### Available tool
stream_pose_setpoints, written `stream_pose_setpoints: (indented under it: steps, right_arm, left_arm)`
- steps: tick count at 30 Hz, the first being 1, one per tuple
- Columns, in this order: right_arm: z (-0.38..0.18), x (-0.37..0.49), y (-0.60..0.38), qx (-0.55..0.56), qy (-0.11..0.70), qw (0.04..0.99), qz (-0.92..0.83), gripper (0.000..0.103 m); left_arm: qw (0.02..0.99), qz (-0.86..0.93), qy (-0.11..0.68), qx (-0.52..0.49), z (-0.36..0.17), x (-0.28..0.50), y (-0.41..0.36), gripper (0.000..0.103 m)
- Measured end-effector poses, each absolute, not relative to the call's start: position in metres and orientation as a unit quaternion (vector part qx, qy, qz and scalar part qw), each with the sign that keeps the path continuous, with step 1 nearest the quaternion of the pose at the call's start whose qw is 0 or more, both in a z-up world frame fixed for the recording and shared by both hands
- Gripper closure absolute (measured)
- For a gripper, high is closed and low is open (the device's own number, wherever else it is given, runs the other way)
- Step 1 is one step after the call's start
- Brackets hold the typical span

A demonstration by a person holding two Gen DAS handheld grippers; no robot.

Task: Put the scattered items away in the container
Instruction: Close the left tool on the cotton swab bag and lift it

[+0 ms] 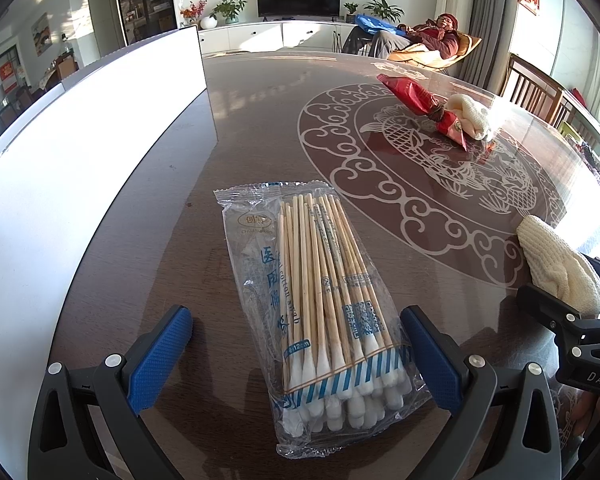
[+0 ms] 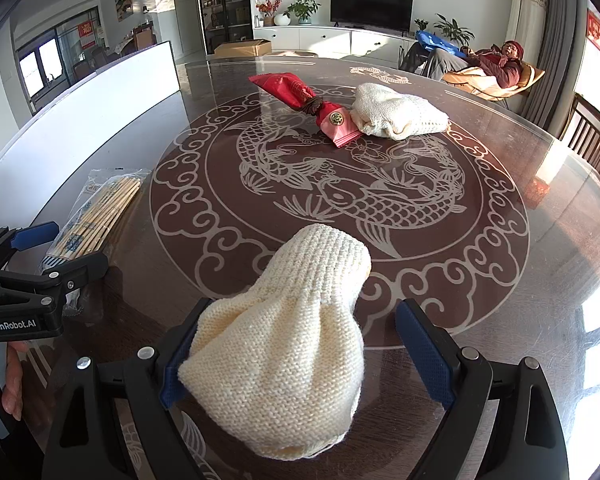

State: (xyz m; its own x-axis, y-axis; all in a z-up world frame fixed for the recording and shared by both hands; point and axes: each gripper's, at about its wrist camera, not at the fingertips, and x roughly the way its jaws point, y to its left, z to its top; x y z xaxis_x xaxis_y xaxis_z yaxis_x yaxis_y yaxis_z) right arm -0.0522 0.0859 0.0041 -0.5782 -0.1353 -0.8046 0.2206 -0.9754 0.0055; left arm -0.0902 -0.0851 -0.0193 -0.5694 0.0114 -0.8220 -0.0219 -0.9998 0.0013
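Swab packet [image 1: 320, 316] lies between wide left gripper [image 1: 296, 356]; right gripper [image 2: 300, 356] straddles knit sock [image 2: 288, 344].

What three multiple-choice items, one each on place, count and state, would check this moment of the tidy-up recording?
1. Place: where does the pack of cotton swabs lie?
A. Between the left gripper's jaws, on the table
B. Inside the white container
C. On top of the red packet

2. Count: how many cream knitted items are in the right wrist view?
A. One
B. Two
C. Four

3. State: how do the right gripper's jaws stand?
A. Shut with nothing between them
B. Open, on either side of the near knitted item
C. Out of view

Key: 1 A, the pack rests on the tabletop with a blue pad on each side. 2 B, one near the jaws, the far knitted item beside the red packet. 3 B, a gap shows at the right pad.
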Motion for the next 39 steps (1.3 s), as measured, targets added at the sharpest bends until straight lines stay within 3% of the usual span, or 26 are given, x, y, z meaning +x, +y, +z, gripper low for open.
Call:
stream_pose_setpoints:
  steps: [39]
  right_arm:
    - [0.0039,-0.0523,0.0859,0.448,0.047,0.1,-0.887,0.012]
  left_arm:
    - [-0.001,0.885,0.003,-0.466,-0.0183,-0.0822,-0.0798,0.0]
